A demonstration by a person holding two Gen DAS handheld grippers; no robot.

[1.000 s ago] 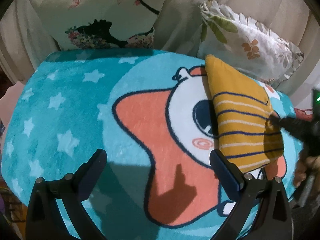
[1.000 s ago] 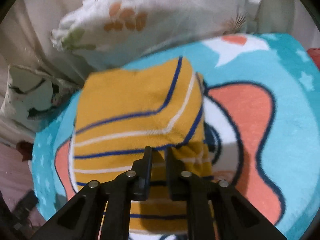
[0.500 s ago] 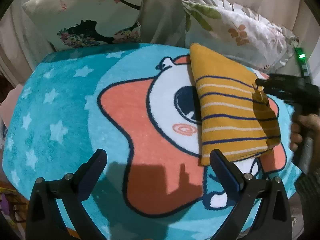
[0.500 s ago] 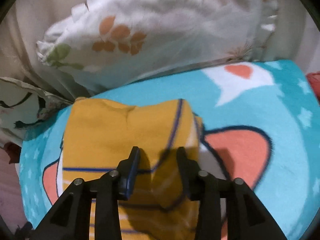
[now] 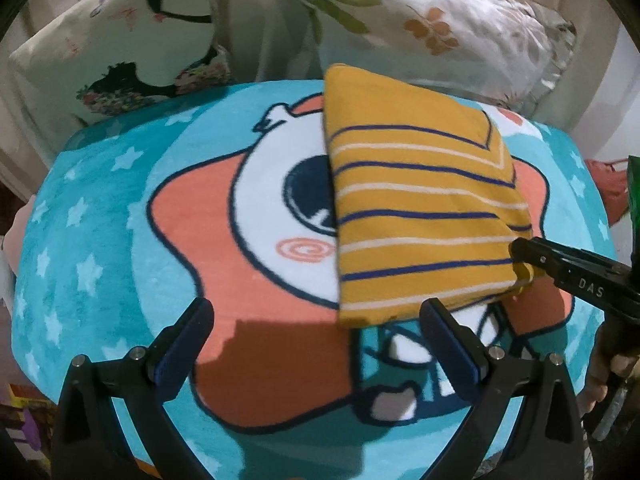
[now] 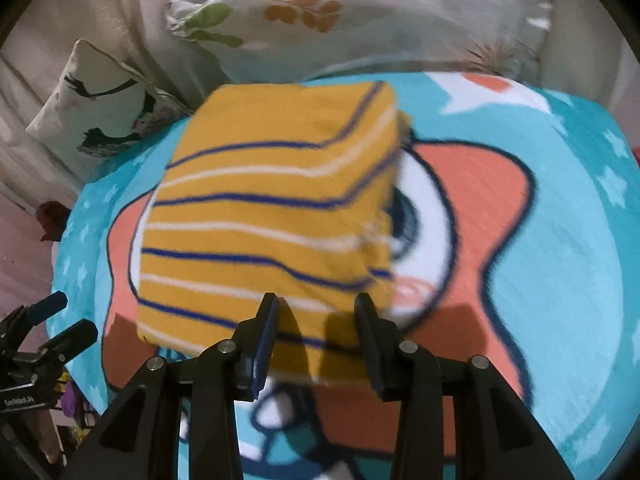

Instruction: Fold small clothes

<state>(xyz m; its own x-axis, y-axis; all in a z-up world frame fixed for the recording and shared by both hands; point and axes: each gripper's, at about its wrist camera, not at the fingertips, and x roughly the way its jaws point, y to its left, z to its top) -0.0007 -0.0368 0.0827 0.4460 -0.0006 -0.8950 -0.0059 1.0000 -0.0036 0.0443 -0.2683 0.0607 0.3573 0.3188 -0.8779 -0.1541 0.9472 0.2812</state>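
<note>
A folded mustard-yellow garment (image 5: 416, 208) with navy and white stripes lies flat on the teal cartoon blanket (image 5: 100, 240). My left gripper (image 5: 316, 308) is open wide over the blanket, its right finger just in front of the garment's near edge, with nothing between the fingers. In the right wrist view the garment (image 6: 272, 208) fills the centre. My right gripper (image 6: 316, 300) stands open over its near edge, the pads apart and not pressing the cloth. From the left wrist view the right gripper (image 5: 520, 256) reaches the garment's near right corner.
Two pillows lean at the back: a bird-print one (image 5: 120, 52) and a leaf-print one (image 5: 440, 28). A red item (image 5: 608, 192) lies off the blanket's right edge. A hand (image 5: 612, 364) holds the right gripper. The left gripper (image 6: 74, 314) shows at the right view's lower left.
The right gripper opened and let go of the garment, then shifted from its far right side to the near right corner. The left gripper moved right, closer to the garment.
</note>
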